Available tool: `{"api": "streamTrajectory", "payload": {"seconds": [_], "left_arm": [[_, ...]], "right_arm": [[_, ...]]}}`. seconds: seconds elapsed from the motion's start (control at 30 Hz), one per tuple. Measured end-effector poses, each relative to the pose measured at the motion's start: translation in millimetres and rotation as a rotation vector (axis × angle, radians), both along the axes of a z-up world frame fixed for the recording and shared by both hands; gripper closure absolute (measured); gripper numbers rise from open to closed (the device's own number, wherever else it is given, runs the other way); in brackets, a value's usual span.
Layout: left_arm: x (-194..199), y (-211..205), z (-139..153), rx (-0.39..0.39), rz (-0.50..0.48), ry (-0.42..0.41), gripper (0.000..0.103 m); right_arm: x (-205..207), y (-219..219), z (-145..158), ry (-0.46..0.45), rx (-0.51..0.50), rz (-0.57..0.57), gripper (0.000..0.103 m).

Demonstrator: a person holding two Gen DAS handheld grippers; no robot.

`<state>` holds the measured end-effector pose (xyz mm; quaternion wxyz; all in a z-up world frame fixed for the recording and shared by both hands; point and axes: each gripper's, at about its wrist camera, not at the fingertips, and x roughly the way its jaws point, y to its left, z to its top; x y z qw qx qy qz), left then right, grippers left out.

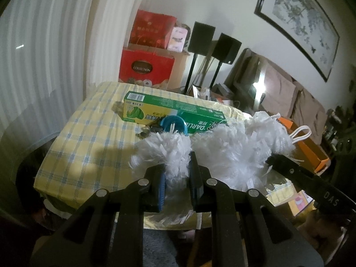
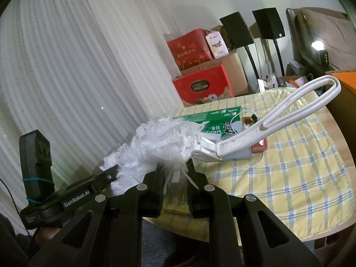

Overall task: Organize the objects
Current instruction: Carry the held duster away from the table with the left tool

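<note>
A white fluffy duster (image 1: 222, 142) hangs over the table in the yellow checked cloth (image 1: 89, 138), held from both ends. My left gripper (image 1: 176, 166) is shut on one end of its fluff. My right gripper (image 2: 174, 169) is shut on the fluff near the duster's white looped handle (image 2: 289, 109), which sticks out up and to the right. In the left wrist view the right gripper's finger (image 1: 276, 161) reaches in at the duster's right end. A green toothpaste box (image 1: 173, 113) lies on the cloth behind the duster, a blue round object (image 1: 172, 124) in front of it.
A small red and grey item (image 2: 259, 148) lies on the cloth under the handle. An orange box (image 1: 311, 153) sits at the table's right edge. Red gift boxes (image 1: 144, 66) and two black speakers on stands (image 1: 225, 46) stand behind the table, a white curtain (image 2: 66, 77) to the left.
</note>
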<state>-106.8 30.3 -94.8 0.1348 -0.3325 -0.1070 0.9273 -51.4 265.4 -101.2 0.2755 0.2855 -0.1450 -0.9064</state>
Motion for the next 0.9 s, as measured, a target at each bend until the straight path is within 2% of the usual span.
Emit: {"api": "streamTrajectory", "payload": {"seconds": [0.9], "left_arm": [[13,12,16,-0.005,-0.011,0.054,0.089]], "right_arm": [[13,11,17,0.051,-0.002,-0.016,0.087]]}}
